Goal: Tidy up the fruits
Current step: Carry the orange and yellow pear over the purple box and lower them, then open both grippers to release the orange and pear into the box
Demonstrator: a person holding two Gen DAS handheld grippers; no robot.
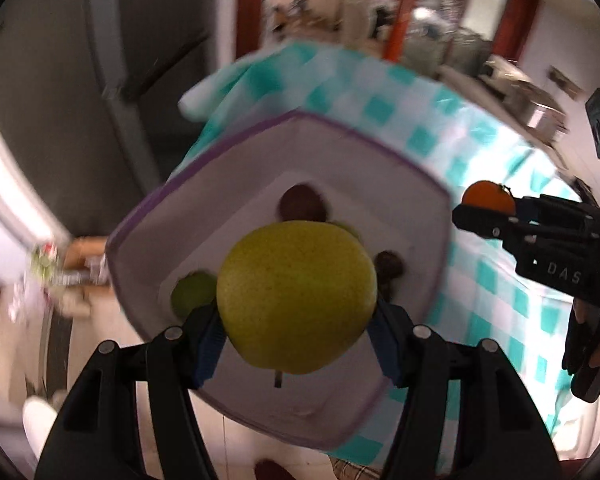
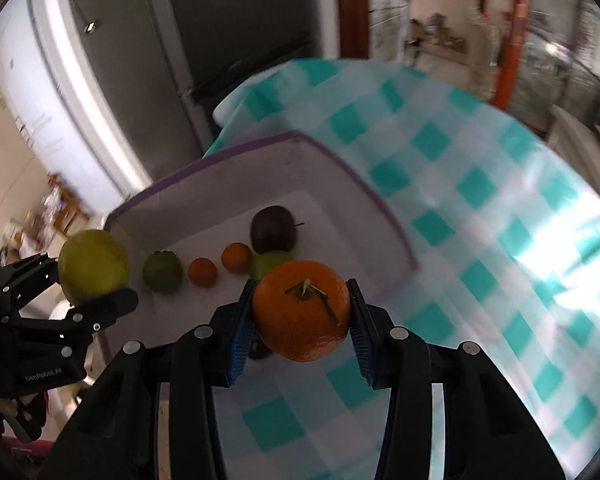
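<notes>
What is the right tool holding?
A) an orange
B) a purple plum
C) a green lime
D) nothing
A: the right tool has its blue pads pressed on both sides of an orange with a green stem.

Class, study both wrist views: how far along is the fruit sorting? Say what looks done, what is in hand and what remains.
Done: several fruits already lie in the white tray, among them a dark fruit, two small oranges and a green fruit. In hand: the left tool grips a yellow-green pear above the tray; the right tool grips an orange near its edge. Left: setting both down.
</notes>
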